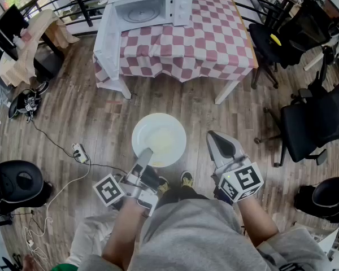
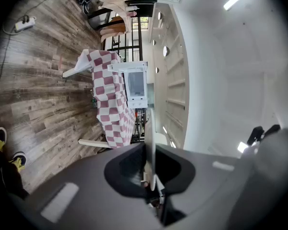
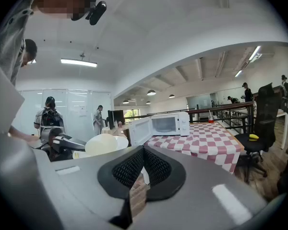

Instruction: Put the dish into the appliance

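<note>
Pinching the dish (image 1: 161, 137) by its rim: left gripper (image 1: 143, 158), clamped tight. Right gripper (image 1: 221, 144) alongside, jaws together, empty — microwave (image 1: 152, 5) door open ahead.

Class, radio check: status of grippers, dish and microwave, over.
Left gripper shut on dish rim. Right gripper shut, empty. Dish over floor, short of microwave. Its door open.

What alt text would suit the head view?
Seen from above, the left gripper holds a white plate by its rim; the right gripper is shut and empty. Ahead, a microwave stands open on a checked table.
</note>
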Available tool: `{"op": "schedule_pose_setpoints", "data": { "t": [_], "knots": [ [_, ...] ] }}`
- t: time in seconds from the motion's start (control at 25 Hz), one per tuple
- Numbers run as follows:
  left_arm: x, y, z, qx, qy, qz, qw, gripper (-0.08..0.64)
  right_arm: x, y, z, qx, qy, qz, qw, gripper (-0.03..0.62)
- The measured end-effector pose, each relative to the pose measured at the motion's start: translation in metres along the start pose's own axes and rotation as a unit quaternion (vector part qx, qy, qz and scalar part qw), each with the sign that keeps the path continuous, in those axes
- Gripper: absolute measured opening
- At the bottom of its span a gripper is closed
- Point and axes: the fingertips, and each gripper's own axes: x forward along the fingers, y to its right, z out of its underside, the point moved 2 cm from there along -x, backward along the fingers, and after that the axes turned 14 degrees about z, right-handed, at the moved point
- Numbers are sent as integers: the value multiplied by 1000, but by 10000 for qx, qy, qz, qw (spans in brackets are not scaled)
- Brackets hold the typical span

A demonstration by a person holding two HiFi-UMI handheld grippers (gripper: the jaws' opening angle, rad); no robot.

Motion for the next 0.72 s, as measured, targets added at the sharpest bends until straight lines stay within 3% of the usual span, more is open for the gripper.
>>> {"op": "schedule_pose_setpoints", "data": {
  "t": [0.72],
  "knots": [
    [-15,1,-24,-221,-86,187,9995,26,7,-39,-3,171,-2,283,9995,-2]
  ]
}}
